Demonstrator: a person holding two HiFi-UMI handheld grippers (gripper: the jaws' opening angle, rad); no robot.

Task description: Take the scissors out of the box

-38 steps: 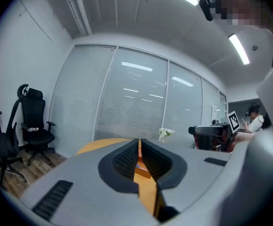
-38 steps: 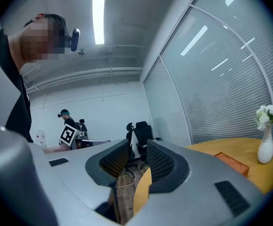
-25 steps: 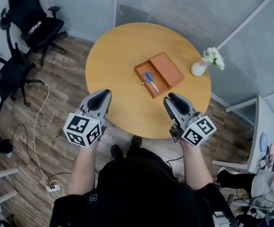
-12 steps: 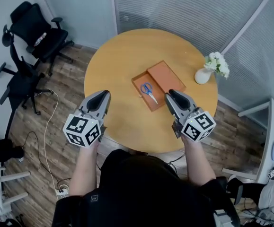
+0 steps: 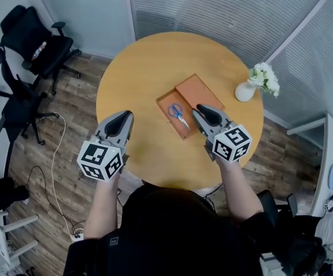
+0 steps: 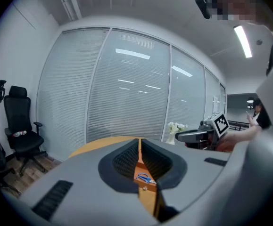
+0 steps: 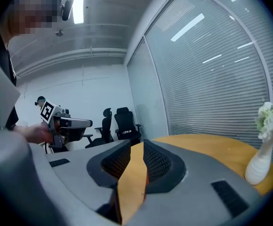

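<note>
A round, smooth wooden counter (image 5: 137, 68) is seen from above. Near its middle an orange, flat, square-cornered box (image 5: 183, 129) is laid open, and its lid (image 5: 196, 92) is set touching its far right side. The scissors (image 5: 178, 112), with blue loop handles and thin metal blades, are laid flat inside the box.

The left gripper (image 5: 125, 117) is held over the near left edge of the counter. Its grey fingers are pressed almost together, with only a thin slit between them, and nothing is held. The right gripper (image 5: 202, 111) is held over the near right part of the box. Its ribbed fingers are closed too, and nothing is gripped.

A white, round vase (image 5: 245, 91) of white flowers (image 5: 264, 75) is stood at the right edge.
</note>
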